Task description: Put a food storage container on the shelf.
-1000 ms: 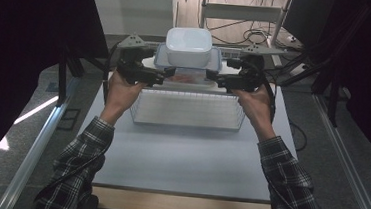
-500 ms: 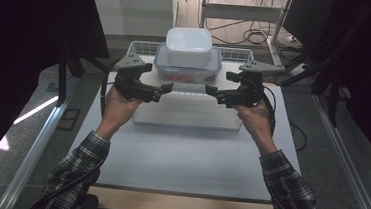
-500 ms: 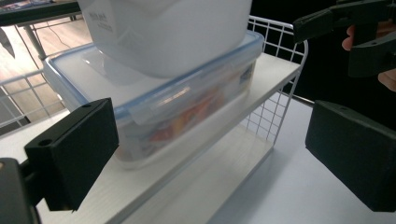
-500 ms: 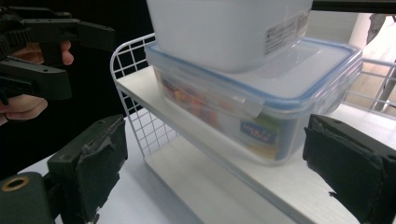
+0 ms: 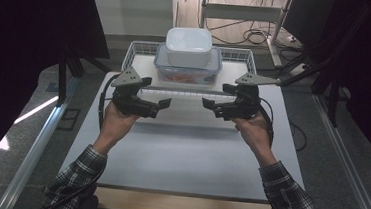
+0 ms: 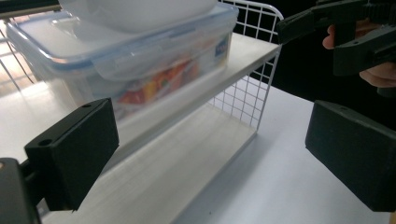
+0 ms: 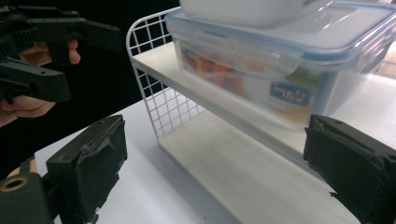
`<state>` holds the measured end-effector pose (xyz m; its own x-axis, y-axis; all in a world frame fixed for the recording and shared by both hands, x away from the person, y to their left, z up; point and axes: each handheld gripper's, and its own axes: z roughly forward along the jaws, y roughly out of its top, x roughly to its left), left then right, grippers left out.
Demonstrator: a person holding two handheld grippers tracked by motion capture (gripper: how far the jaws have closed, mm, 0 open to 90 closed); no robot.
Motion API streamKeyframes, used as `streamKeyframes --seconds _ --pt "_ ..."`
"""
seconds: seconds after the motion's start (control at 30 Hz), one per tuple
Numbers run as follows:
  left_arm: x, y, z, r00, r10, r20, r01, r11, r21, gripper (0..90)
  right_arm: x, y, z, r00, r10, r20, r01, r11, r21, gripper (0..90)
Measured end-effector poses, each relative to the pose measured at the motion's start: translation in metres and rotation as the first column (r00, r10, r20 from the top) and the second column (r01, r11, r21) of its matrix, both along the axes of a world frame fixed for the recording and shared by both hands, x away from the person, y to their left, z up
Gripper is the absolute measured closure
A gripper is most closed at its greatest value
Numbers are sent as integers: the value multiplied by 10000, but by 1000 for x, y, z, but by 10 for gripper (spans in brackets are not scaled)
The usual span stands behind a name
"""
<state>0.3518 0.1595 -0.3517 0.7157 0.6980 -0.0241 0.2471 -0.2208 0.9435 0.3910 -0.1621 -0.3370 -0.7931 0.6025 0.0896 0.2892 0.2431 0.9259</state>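
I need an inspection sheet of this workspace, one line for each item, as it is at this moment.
Surface: white table, bare in front of the rack.
Job's things: clear lidded container on the top shelf of the white wire rack; white tub stacked on it.
Clutter: nothing seen.
Grippers: left gripper and right gripper both open, empty, in front of the rack.
Cables: cable loops from the left gripper; floor cables behind.
Surroundings: dark screens at both sides.

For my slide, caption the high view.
Two open tongs, left and right, face each other before a wire rack holding a white bowl stacked on a lidded food box.
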Motion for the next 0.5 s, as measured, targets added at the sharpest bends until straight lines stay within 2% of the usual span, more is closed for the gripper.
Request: streamKeyframes --seconds 0.23,0.5 --pt "-10 -1 -17 9999 -88 -118 86 9999 -119 23 -10 -1 -11 9999 105 36 -105 9999 -120 56" --pt "-20 -2 -40 9995 -169 -249 166 9998 -150 23 -20 -3 -33 9998 196 -85 -199 9992 -349 38"
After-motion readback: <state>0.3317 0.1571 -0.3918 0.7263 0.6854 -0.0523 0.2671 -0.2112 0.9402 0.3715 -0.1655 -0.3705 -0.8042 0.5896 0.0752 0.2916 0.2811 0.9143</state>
